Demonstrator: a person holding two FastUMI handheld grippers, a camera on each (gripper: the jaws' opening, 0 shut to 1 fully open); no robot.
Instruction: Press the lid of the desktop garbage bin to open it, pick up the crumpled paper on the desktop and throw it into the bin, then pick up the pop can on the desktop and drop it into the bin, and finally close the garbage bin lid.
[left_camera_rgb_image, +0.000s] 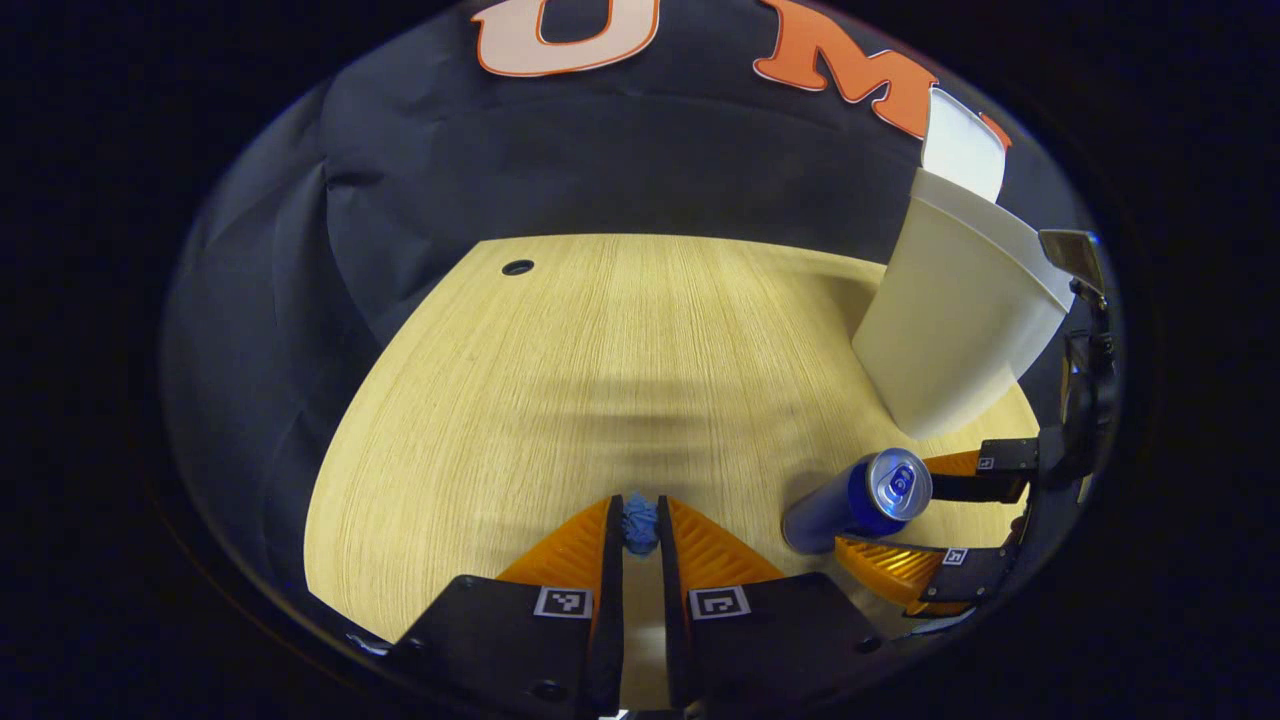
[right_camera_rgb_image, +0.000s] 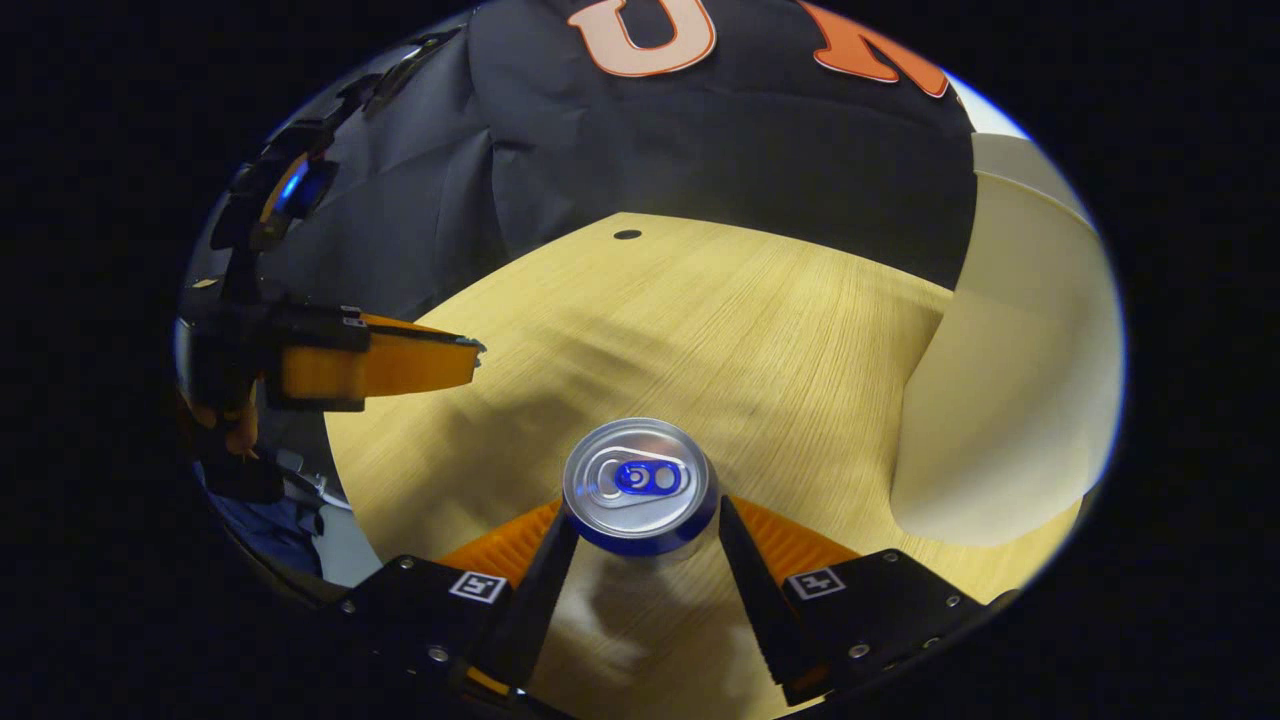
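Note:
A small blue wad of crumpled paper (left_camera_rgb_image: 640, 527) sits pinched between the tips of my left gripper (left_camera_rgb_image: 640, 503), which hovers over the wooden desktop (left_camera_rgb_image: 600, 380). In the right gripper view the left gripper (right_camera_rgb_image: 468, 352) shows from the side at the left. The blue pop can (right_camera_rgb_image: 640, 485) with a silver top stands between the fingers of my right gripper (right_camera_rgb_image: 645, 515), both touching its sides. The can (left_camera_rgb_image: 855, 498) and right gripper (left_camera_rgb_image: 885, 512) lie just in front of the white bin (left_camera_rgb_image: 950, 320), whose lid (left_camera_rgb_image: 962, 150) stands up, open. The bin (right_camera_rgb_image: 1010, 400) is close on the right.
The black cloth wall rises behind the desk. A small round hole (left_camera_rgb_image: 518, 267) is in the far left of the desktop. A hand (right_camera_rgb_image: 235, 420) holds the left gripper at the left edge of the right gripper view.

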